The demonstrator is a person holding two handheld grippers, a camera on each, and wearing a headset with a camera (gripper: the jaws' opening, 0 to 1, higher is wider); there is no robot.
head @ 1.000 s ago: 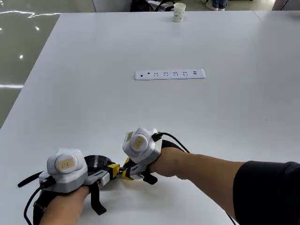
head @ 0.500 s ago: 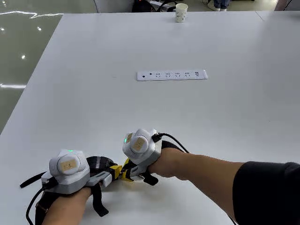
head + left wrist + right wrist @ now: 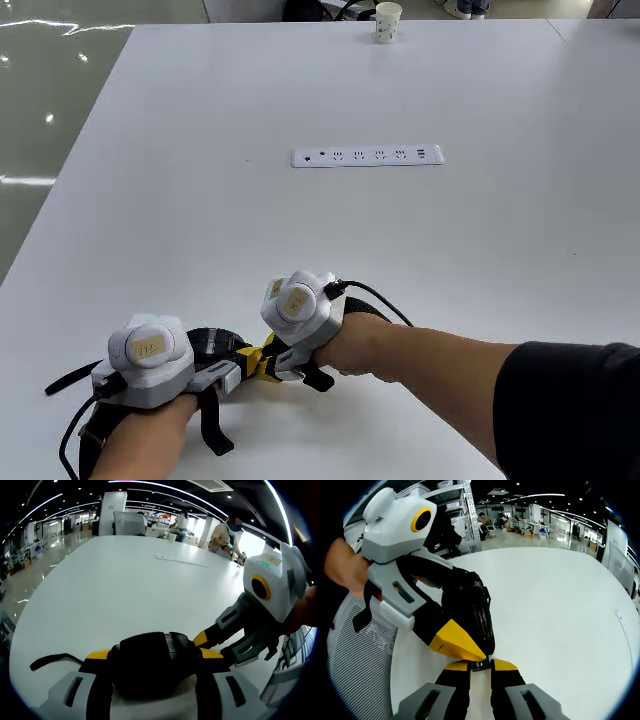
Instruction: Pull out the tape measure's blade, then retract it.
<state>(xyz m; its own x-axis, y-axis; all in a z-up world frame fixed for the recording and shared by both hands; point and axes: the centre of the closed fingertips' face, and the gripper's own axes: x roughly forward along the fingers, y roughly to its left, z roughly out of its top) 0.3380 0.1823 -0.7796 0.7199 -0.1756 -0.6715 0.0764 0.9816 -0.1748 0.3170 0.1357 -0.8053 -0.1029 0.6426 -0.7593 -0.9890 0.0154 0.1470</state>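
Head view gives you the broad white table (image 3: 300, 250), smooth and slightly glossy, running away ahead of both tongs. Your left tongs (image 3: 230, 362) and right tongs (image 3: 267, 367) are grey moulded plastic with yellow pads, and they meet nose to nose close in front of you. Well beyond them lies a long flat white power strip (image 3: 367, 156).

The tape measure (image 3: 152, 662) sits between the jaws of your left tongs, which are pressed against its two sides. It has a rounded black case with a matt, rubbery look, and a thin black strap (image 3: 50, 660) trails from it onto the table just left of the left tongs.

Far past the power strip stands a small paper cup (image 3: 387, 22).

Your right tongs are pressed together on the small metal blade tip (image 3: 481, 665), which is right at the case's mouth.
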